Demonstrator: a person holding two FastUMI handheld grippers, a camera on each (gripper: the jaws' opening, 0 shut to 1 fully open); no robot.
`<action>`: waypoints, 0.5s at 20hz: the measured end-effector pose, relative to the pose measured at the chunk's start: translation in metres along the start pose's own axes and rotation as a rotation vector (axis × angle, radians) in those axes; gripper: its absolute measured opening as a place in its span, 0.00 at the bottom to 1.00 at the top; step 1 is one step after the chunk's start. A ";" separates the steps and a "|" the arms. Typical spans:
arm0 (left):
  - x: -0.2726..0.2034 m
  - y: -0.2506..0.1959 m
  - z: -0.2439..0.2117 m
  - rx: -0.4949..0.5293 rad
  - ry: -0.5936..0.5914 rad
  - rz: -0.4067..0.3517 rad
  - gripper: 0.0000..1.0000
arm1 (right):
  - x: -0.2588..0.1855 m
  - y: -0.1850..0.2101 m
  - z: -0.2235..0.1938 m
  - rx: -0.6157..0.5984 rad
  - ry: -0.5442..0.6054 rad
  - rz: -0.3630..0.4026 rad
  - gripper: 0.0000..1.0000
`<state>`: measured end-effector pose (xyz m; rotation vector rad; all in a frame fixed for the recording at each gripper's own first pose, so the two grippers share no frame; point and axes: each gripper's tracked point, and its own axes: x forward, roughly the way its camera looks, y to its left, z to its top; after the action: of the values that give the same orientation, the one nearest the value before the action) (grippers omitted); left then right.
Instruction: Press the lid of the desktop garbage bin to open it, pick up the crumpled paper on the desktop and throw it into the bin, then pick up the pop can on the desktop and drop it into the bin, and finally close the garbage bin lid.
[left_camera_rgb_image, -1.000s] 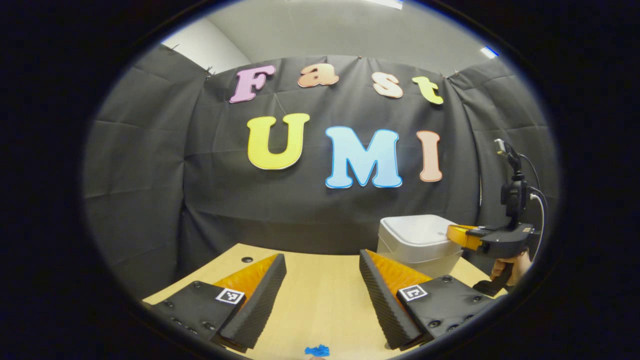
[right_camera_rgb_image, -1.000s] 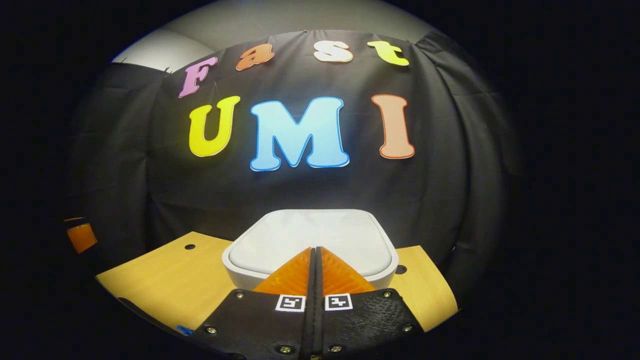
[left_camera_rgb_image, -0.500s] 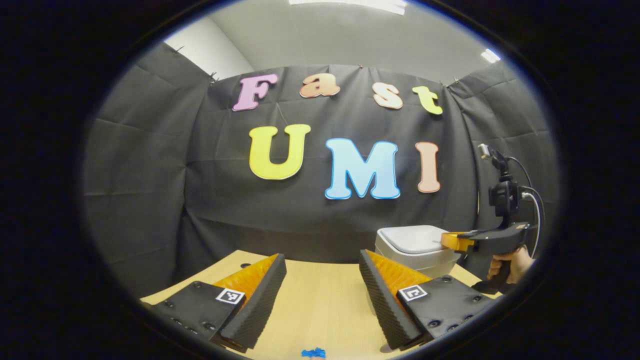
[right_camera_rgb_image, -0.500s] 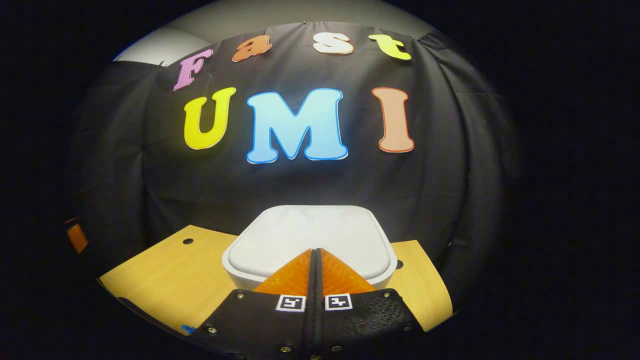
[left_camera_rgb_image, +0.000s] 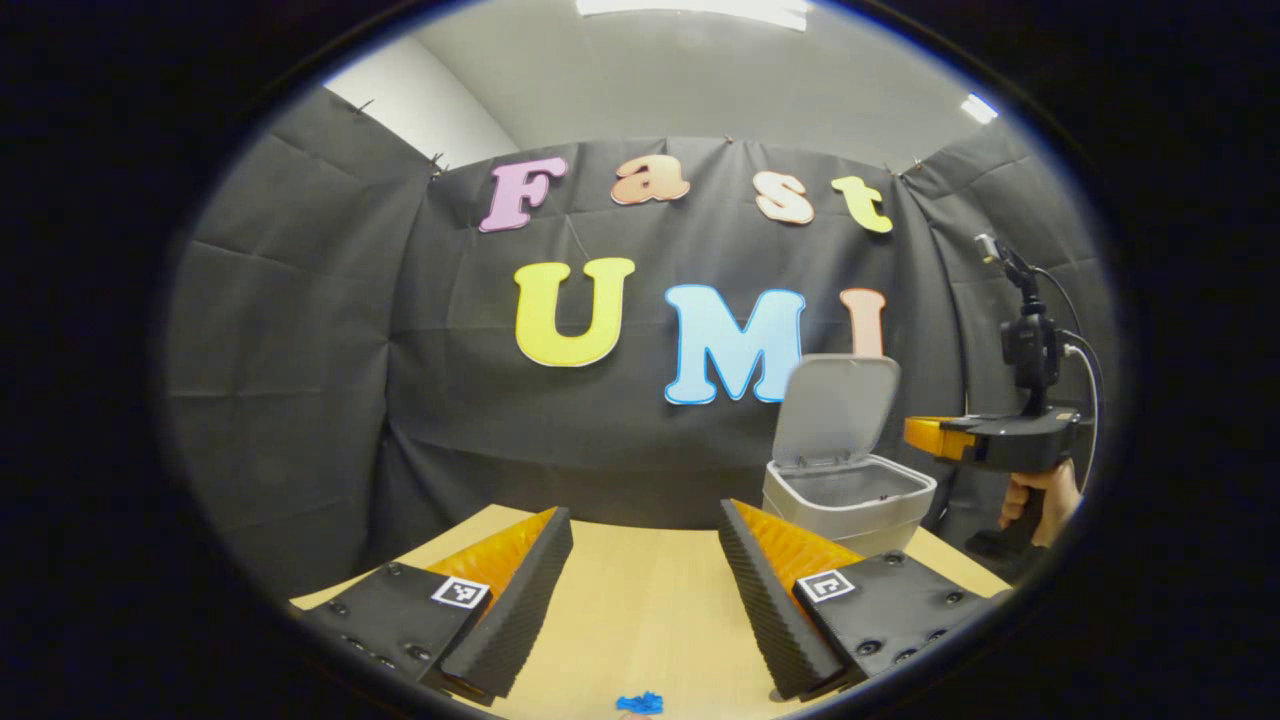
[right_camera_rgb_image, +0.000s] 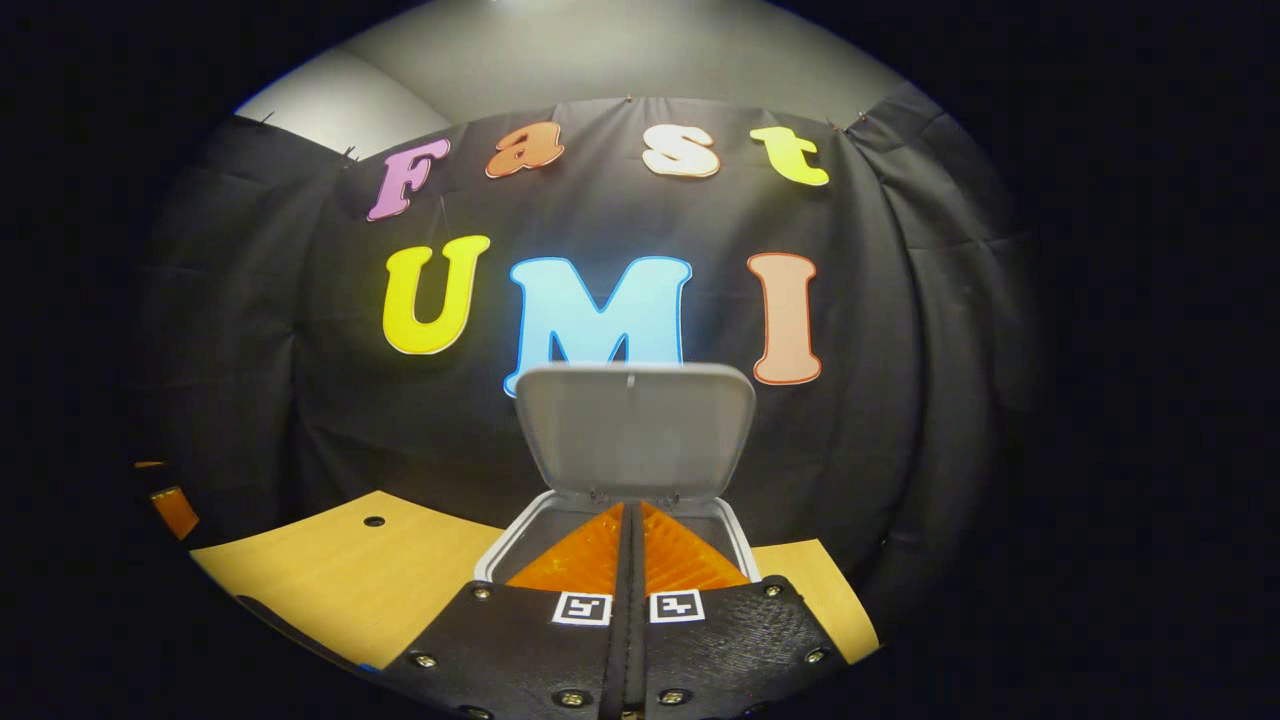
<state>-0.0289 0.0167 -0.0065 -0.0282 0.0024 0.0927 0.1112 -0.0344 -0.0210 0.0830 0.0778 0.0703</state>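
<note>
The garbage bin (left_camera_rgb_image: 850, 497) sits near the far right corner of the table (left_camera_rgb_image: 640, 590), close against the booth's black cloth wall, and its lid (left_camera_rgb_image: 835, 408) stands tipped up and back on its rear hinge, so the mouth is open to whatever comes from the front. In the right gripper view the lid (right_camera_rgb_image: 634, 428) rises straight ahead with the bin's rim (right_camera_rgb_image: 500, 550) just beyond the fingertips.

The right gripper (right_camera_rgb_image: 631, 515) has its two fingers pressed flat together with nothing between them, which suits a blunt poke at a push-lid. In the left gripper view it (left_camera_rgb_image: 925, 436) hangs above the bin's right side, apart from it, a hand (left_camera_rgb_image: 1040, 497) wrapped round the grip.

The left gripper (left_camera_rgb_image: 645, 525) waits over the middle of the table, fingers spread wide and empty, ready, I'd guess, for the paper. A small blue scrap (left_camera_rgb_image: 638, 703) lies at the near edge; I can't tell what it is. The opening step looks done; paper comes next.
</note>
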 end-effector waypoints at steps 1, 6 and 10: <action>-0.001 0.001 -0.002 0.001 0.004 0.002 0.94 | -0.003 -0.001 0.000 0.000 -0.001 -0.001 0.00; -0.001 0.002 -0.013 -0.012 0.024 -0.004 0.97 | -0.025 -0.001 0.003 -0.004 -0.009 0.001 0.00; -0.001 0.004 -0.025 -0.007 0.044 -0.012 0.98 | -0.048 0.000 0.007 -0.024 -0.040 -0.013 0.00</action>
<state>-0.0302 0.0202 -0.0312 -0.0369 0.0455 0.0799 0.0642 -0.0380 -0.0102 0.0599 0.0375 0.0570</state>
